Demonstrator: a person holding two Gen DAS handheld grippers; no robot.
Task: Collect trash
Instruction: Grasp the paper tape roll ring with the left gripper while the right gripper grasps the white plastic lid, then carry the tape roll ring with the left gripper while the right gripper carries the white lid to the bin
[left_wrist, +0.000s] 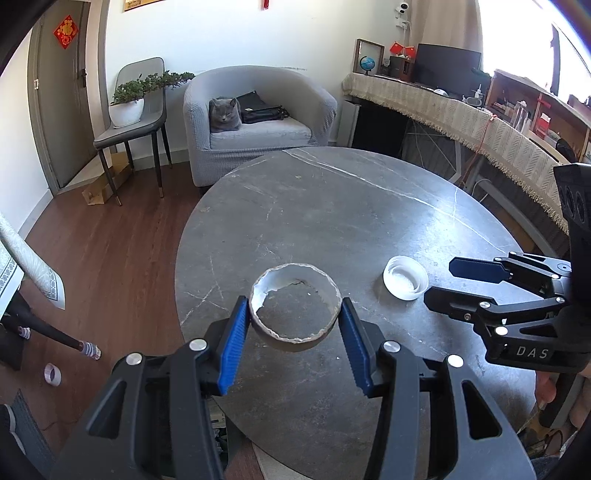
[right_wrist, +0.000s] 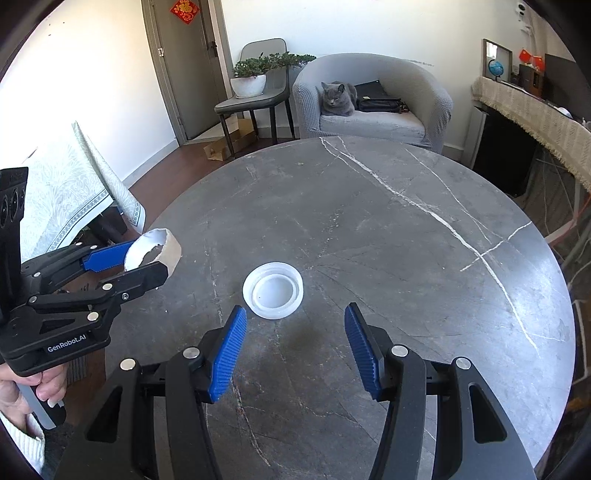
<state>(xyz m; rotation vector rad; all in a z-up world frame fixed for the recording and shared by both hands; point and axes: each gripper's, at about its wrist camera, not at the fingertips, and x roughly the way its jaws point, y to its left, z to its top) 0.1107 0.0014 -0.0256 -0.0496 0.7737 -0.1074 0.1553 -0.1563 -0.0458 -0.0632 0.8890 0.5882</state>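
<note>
A torn cardboard ring (left_wrist: 295, 342) with a white lining is raised just above the round grey marble table (left_wrist: 332, 203), and my left gripper (left_wrist: 294, 301) is shut on it, one blue pad pressed against each side. In the right wrist view the cardboard ring (right_wrist: 168, 247) shows at the left, clamped in the left gripper (right_wrist: 147, 258). A white plastic lid (right_wrist: 273, 291) lies open side up on the table (right_wrist: 369, 221). My right gripper (right_wrist: 295, 309) is open just short of the lid, nothing between its pads. The lid (left_wrist: 405, 277) and the right gripper (left_wrist: 441, 280) also appear in the left wrist view.
A grey armchair (left_wrist: 258, 122) with a cat (left_wrist: 224, 114) and a black bag stands beyond the table. Left of it a chair holds a potted plant (left_wrist: 127, 105). A cloth-draped counter (left_wrist: 480, 122) runs along the right. A tape roll (left_wrist: 52, 373) lies on the floor.
</note>
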